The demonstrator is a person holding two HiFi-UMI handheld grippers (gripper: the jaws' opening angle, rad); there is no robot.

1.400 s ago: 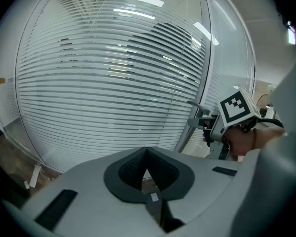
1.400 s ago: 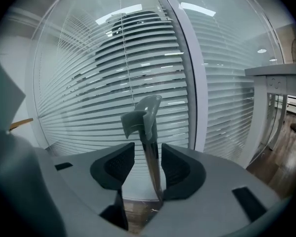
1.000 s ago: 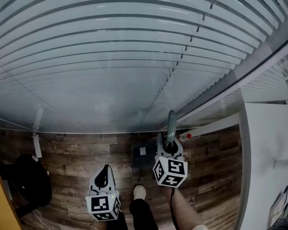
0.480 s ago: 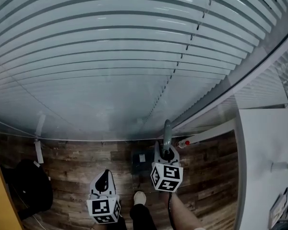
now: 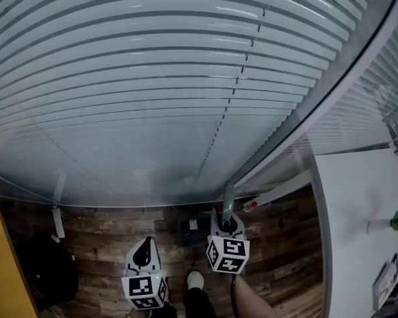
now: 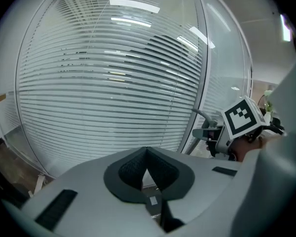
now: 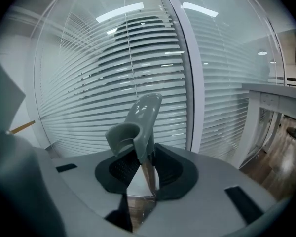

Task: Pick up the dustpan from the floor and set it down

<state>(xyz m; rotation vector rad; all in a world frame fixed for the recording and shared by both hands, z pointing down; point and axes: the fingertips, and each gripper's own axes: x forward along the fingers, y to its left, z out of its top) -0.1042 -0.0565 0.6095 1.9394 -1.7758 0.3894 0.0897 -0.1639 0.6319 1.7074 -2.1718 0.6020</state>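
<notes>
The dustpan's grey-green handle (image 5: 228, 201) sticks up from my right gripper (image 5: 227, 225), which is shut on it. Its dark pan (image 5: 192, 231) shows just left of that gripper, low by the wooden floor; whether it touches the floor I cannot tell. In the right gripper view the handle (image 7: 142, 121) stands upright between the pads of the right gripper (image 7: 146, 168). My left gripper (image 5: 144, 256) hangs to the left, apart from the dustpan. Seen in its own view, the left gripper (image 6: 146, 154) is shut on nothing, tips touching.
A glass wall with white blinds (image 5: 152, 98) fills the front. A black bag (image 5: 46, 270) lies on the floor at left. A white desk (image 5: 358, 211) stands at right. The person's shoe (image 5: 195, 280) is between the grippers. The right gripper's marker cube (image 6: 241, 116) shows beside the left one.
Both grippers have risen a little, the right one still holding the dustpan's handle. The head view has swung further up the blinds.
</notes>
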